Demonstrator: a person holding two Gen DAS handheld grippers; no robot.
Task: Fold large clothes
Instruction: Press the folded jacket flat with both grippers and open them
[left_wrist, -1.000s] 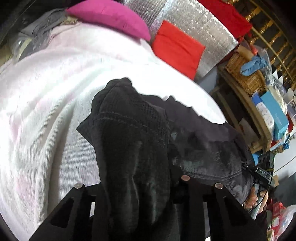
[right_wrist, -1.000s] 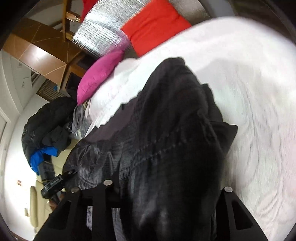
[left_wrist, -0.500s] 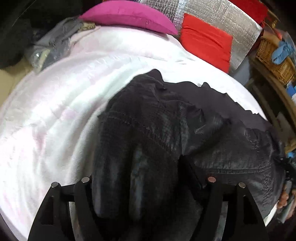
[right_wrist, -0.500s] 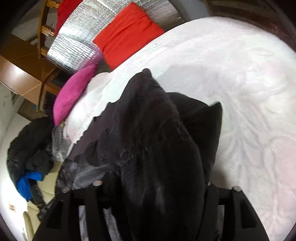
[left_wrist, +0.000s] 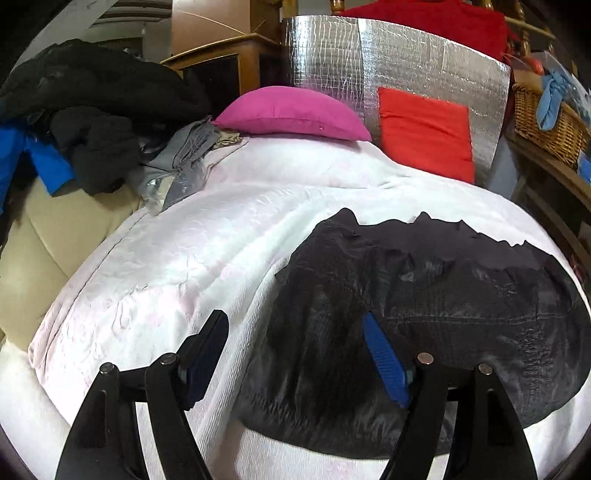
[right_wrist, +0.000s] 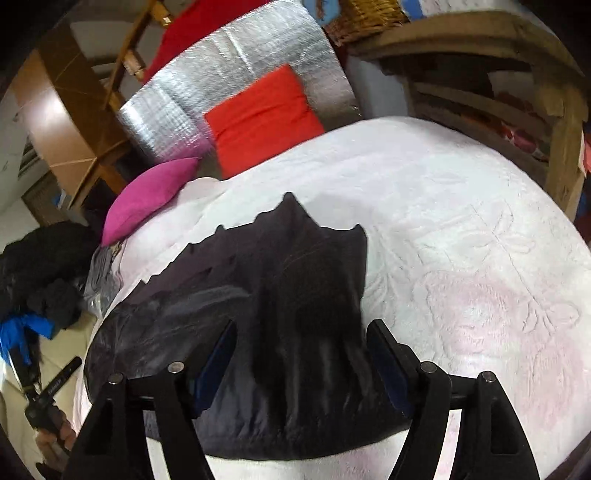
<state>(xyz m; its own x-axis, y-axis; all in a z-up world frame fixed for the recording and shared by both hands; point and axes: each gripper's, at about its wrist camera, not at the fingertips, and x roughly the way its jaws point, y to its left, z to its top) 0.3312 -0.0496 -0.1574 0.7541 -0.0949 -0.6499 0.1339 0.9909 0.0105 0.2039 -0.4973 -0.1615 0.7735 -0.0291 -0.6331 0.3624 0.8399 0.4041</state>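
A cluttered bedroom corner around a white-covered bed.

The bed's white quilted cover (left_wrist: 207, 251) shows faint pink embossed flowers. At its head a magenta pillow (left_wrist: 291, 114) lies just beside a red cushion (left_wrist: 424, 133), which leans against a silver foil-quilted panel (left_wrist: 369, 62); more red fabric (left_wrist: 436, 18) sits above the panel. To the left, a heap of black clothing (left_wrist: 92, 96) with a blue piece (left_wrist: 48, 166) rests on a beige sofa (left_wrist: 48, 229), grey garments (left_wrist: 184, 151) spilling toward the bed. A wooden cabinet (left_wrist: 221, 62) stands behind. On the right, a wicker basket (left_wrist: 543, 118) holds a light-blue cloth (left_wrist: 550, 99) on a wooden shelf (right_wrist: 517, 85).
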